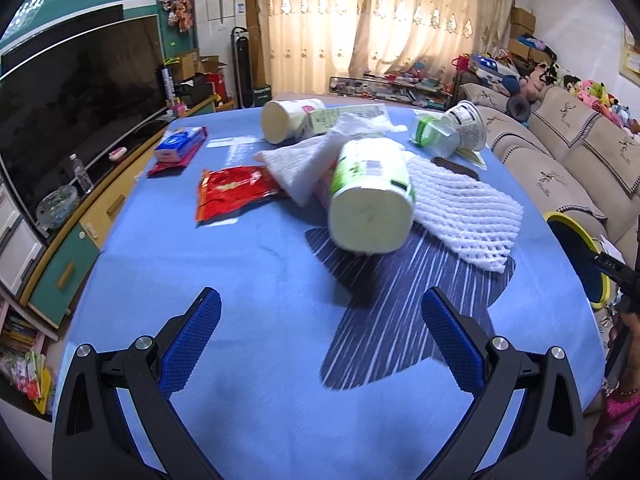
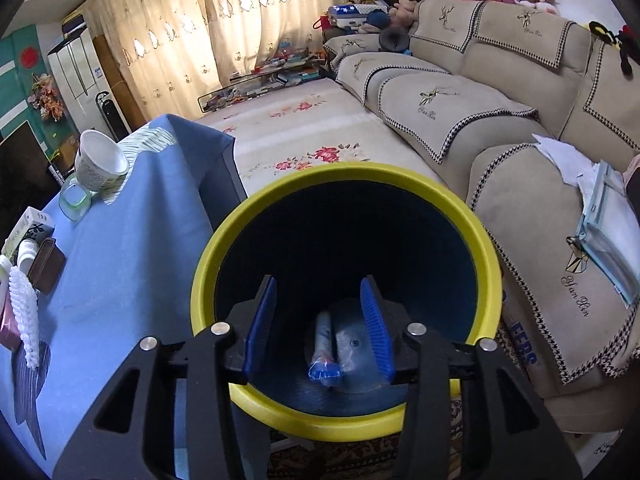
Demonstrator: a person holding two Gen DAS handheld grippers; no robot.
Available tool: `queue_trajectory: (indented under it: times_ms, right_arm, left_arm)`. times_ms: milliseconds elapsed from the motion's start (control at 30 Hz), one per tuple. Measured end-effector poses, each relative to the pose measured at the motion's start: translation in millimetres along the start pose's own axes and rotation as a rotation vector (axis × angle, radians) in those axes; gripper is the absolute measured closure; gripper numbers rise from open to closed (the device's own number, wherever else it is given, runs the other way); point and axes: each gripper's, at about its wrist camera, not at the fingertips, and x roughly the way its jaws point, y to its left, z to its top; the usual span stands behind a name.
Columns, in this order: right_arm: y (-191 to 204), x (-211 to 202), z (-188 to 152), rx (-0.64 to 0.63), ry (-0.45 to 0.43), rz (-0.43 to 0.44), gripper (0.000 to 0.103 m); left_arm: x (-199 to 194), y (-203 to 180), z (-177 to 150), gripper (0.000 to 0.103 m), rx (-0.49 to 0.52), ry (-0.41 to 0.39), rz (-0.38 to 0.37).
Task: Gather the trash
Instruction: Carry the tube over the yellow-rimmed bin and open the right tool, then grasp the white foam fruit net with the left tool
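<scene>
Where it lies, wrapper (image 2: 323, 350) looks crumpled.

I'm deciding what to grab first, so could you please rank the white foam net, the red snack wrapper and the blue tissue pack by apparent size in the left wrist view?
1. white foam net
2. red snack wrapper
3. blue tissue pack, though it lies farther from the camera, so its true size is unsure.
</scene>
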Motion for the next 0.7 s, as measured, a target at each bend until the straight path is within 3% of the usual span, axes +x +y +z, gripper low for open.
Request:
queue_trajectory:
  times_ms: [267, 467, 567, 700]
  right_arm:
    - [3, 4, -1, 0.009, 0.006, 0.022, 0.060]
    - [0, 1, 1, 0.016, -0.006, 0.032, 0.056]
    - [-1, 3, 4, 0.023, -0.006, 0.043, 0.056]
    - [-3, 6, 6, 0.031, -0.003, 0.062, 0.056]
  left_arm:
    - [15, -19, 36, 0.004, 0.006, -0.053, 0.030]
    - [0, -42, 46, 0.004, -0.034, -0.100, -0.064]
    - [2, -72, 46, 0.004, 0.046, -0.066, -0.169]
    - [35, -124, 47, 0.004, 0.137, 0.035, -0.214]
